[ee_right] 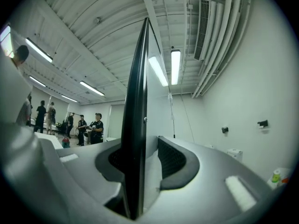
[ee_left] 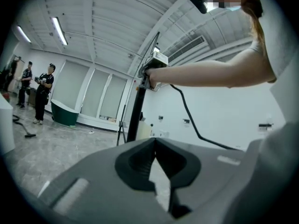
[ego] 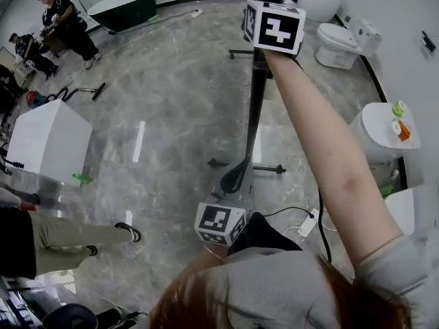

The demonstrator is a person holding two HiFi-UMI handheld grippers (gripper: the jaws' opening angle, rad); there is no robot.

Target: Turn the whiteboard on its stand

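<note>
The whiteboard (ego: 255,94) shows edge-on as a thin black line above its stand's feet (ego: 250,168). My right gripper (ee_right: 139,141) is up at the board's top edge, under its marker cube (ego: 274,26). The black frame (ee_right: 135,101) stands between the jaws. A light strip shows between the board's white face and the right pad (ee_right: 173,160), so the jaws are open around it. My left gripper (ee_left: 154,139) is lower, near my body, behind its cube (ego: 219,223). Its jaw tips meet with nothing held, and the board's edge (ee_left: 135,118) stands a little ahead of it.
Toilets (ego: 341,43) and a round white basin (ego: 384,125) line the right wall. A white box (ego: 48,139) stands on the left, with someone's legs (ego: 82,235) in front of it. People (ego: 65,22) are at the far left. A cable and power strip (ego: 309,223) lie near my feet.
</note>
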